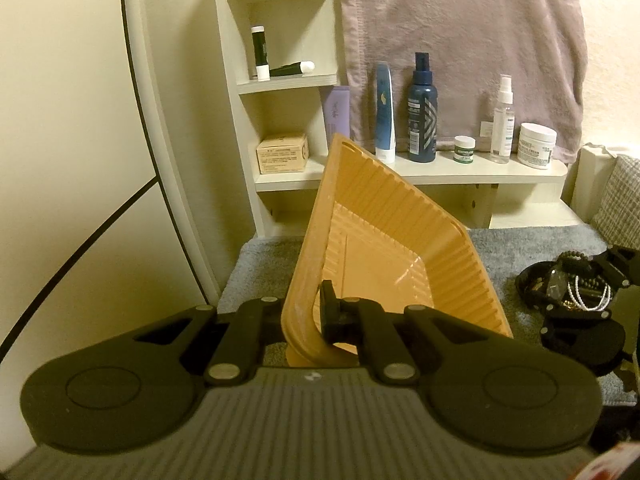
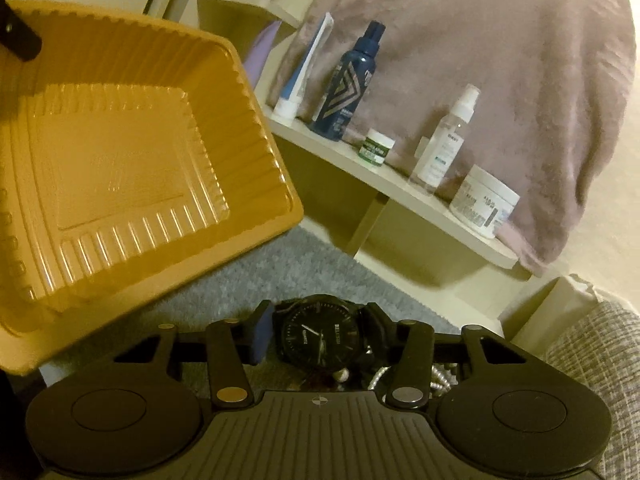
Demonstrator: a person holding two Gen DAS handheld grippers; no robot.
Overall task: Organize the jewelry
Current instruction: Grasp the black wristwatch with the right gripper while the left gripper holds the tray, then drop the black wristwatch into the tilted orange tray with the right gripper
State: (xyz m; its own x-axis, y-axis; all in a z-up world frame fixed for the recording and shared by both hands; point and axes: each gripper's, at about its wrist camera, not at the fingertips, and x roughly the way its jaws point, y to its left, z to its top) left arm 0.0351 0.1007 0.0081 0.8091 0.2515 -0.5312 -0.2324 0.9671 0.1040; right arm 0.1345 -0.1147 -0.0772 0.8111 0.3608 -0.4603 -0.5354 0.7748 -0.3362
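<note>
The left hand-held gripper (image 1: 318, 322) is pressed together, pinching the near rim of an orange ribbed plastic tray (image 1: 384, 248). The tray is lifted and tipped up on its side above the grey fuzzy mat (image 1: 260, 264), with its open inside facing toward 3 o'clock. Nothing lies in the tray.

In the left wrist view, the right hand-held gripper (image 1: 576, 284) sits at 3 o'clock, over a small pile of jewelry with a string of white pearl beads (image 1: 588, 296).

In the right wrist view, the right hand-held gripper (image 2: 320, 338) pinches a black round wristwatch (image 2: 320, 340) with a dark face, one pad on each side of it. The orange tray (image 2: 132, 152) fills the view at 10 o'clock. More beads and a silver chain (image 2: 376, 380) lie just under the watch.

A white shelf (image 1: 440, 172) at 12 o'clock holds a dark blue spray bottle (image 1: 422, 112) and a white cream jar (image 1: 536, 144)
</note>
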